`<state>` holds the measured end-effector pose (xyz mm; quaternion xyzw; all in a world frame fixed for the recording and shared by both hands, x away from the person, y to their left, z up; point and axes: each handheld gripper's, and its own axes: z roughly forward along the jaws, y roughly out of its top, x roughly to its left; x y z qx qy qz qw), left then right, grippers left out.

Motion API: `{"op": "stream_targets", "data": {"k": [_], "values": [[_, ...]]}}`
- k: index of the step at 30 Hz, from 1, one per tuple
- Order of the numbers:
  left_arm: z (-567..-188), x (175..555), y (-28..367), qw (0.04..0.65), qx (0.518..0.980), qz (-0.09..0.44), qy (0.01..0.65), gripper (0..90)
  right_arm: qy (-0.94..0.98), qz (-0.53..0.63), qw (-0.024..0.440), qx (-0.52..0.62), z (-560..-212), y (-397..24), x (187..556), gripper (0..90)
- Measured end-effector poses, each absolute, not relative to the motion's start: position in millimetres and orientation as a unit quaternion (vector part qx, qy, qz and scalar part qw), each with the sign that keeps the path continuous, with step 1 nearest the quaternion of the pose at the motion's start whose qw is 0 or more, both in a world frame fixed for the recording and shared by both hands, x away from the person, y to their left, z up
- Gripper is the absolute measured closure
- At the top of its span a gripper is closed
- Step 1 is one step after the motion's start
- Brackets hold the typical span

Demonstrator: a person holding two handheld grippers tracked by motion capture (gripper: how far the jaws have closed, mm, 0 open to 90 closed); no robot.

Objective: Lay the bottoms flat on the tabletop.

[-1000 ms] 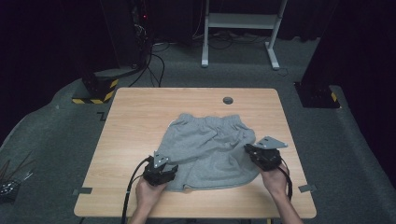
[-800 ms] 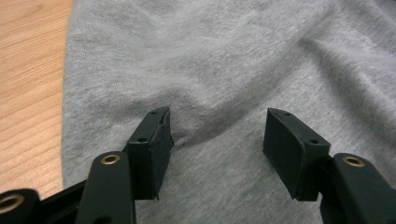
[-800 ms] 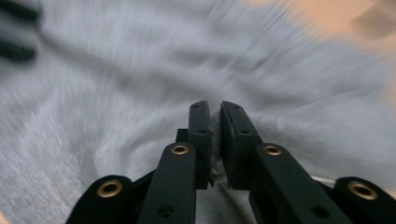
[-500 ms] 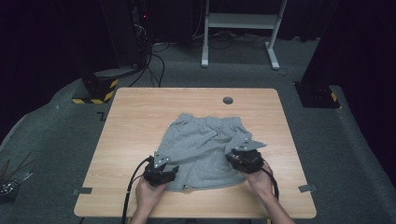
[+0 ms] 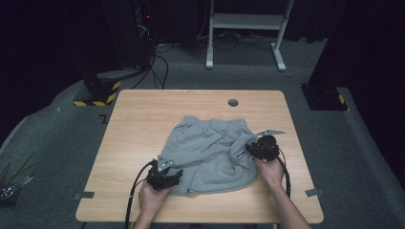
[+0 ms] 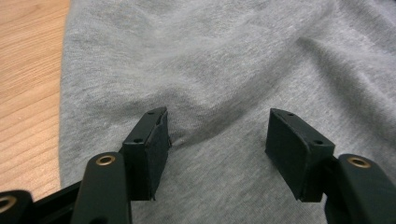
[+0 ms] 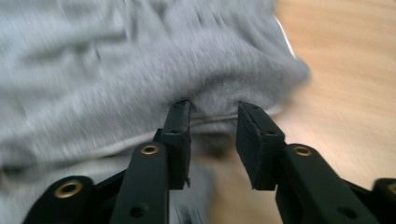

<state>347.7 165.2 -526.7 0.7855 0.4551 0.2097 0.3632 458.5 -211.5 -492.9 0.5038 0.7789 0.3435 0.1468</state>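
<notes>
left jaws: the left gripper (image 6: 217, 154) has them spread wide with nothing pinched, tips resting on flat grey fabric near the hem of the shorts (image 5: 210, 152). My guess is it's just pinning that near-left corner so the cloth doesn't slide.

right jaws: the right gripper (image 7: 212, 140) has them about half apart. They've just been opening, and a bunched fold of the shorts' right edge sits right at the tips, not clamped as far as I can see. The picture is blurry, so take that loosely. Looks like it's lining up a fresh bite on that fold.

shorts: grey, spread mostly flat in the middle of the tabletop (image 5: 138, 124), waistband on the far side, right side rumpled up.

hands: both come in from the near edge, one on each side of the shorts.

other stuff: a round cable hole (image 5: 233, 102) in the tabletop beyond the waistband, well apart from the shorts.

in the way: nothing really, only the gripper cables trailing off the near edge.
</notes>
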Motion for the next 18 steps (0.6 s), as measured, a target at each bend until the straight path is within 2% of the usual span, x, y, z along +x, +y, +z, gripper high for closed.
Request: {"op": "stream_targets", "data": {"k": [3,5,6,9,10,12,18], "values": [[-527,348,165,0.363,0.785,0.21,0.455,39.1,0.78,0.346,0.151,0.499,-490,-197,472,57.3],[-527,348,165,0.363,0.786,0.21,0.455,38.9,0.78,0.345,0.148,0.501,-491,-189,479,57.8],[-527,348,165,0.363,0.786,0.21,0.456,38.8,0.777,0.348,0.152,0.502,-492,-187,481,61.9],[-527,348,165,0.363,0.785,0.209,0.456,38.4,0.783,0.339,0.144,0.502,-499,-185,489,82.4],[-527,348,165,0.363,0.786,0.209,0.455,38.3,0.788,0.336,0.143,0.496,-501,-185,490,85.3],[-527,348,165,0.363,0.786,0.209,0.456,38.2,0.796,0.332,0.157,0.481,-496,-183,490,89.6],[-527,348,165,0.362,0.786,0.209,0.455,38.1,0.801,0.359,0.222,0.424,-458,-183,472,89.8]]}}
